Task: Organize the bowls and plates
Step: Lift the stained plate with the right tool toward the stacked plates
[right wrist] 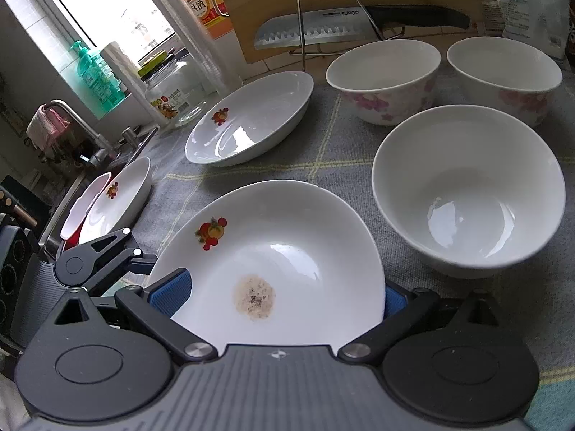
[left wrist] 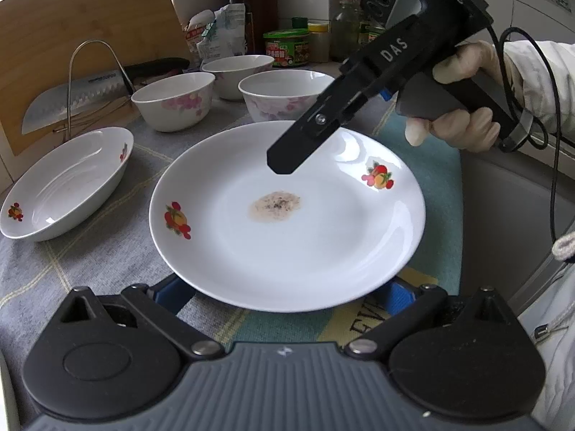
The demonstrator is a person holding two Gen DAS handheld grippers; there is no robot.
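A white plate (left wrist: 287, 237) with fruit motifs and a brown stain in its middle lies on the grey checked cloth (left wrist: 90, 269). My left gripper (left wrist: 285, 292) is open at its near rim; the blue pads (left wrist: 172, 292) show on either side and the fingertips are hidden under the rim. My right gripper (left wrist: 282, 165), held by a gloved hand, reaches over the far rim. In the right wrist view the plate (right wrist: 287, 237) passes between my right gripper's (right wrist: 282, 298) wide-apart jaws. Three flowered bowls (left wrist: 172, 102) and a deep plate (left wrist: 64, 186) stand behind.
A knife (left wrist: 72, 104) in a wire rack leans on a cutting board (left wrist: 90, 21). Jars and bottles (left wrist: 287, 48) line the back. In the right wrist view more plates (right wrist: 118, 197) stand in the sink by the tap (right wrist: 72, 115), and the nearest bowl (right wrist: 467, 190) sits right of the plate.
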